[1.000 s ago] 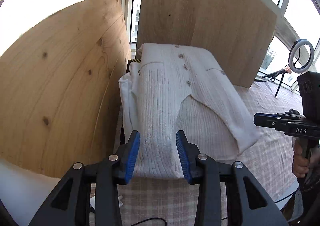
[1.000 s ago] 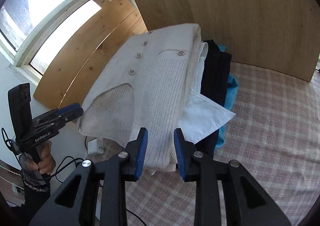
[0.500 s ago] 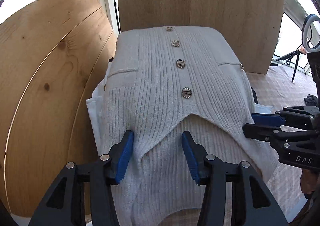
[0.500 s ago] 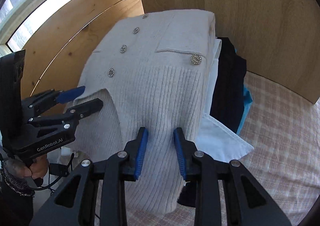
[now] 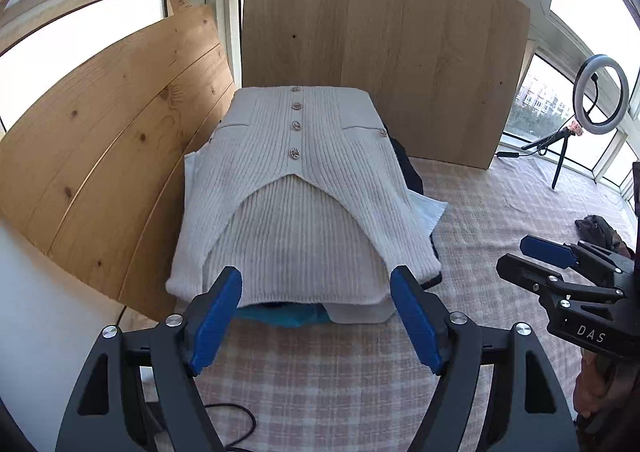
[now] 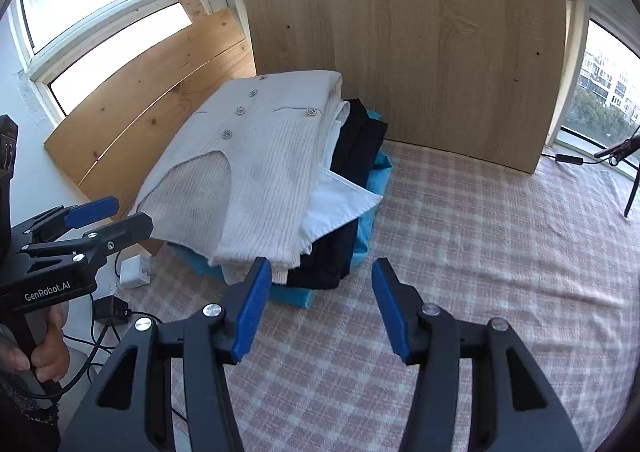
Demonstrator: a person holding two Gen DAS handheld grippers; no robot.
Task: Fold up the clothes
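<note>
Nearest, the left gripper hangs with jaws spread wide, holding nothing, just short of the stack's front edge. The right gripper is likewise agape and empty over the checked cloth. Beyond them the folded cream cardigan (buttons up) lies atop a pile of folded clothes, with wooden boards standing behind.

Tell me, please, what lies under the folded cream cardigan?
Under the cream cardigan a white garment, a black garment and a blue garment show at the edges, stacked on the checked cloth. Their middles are covered.
</note>
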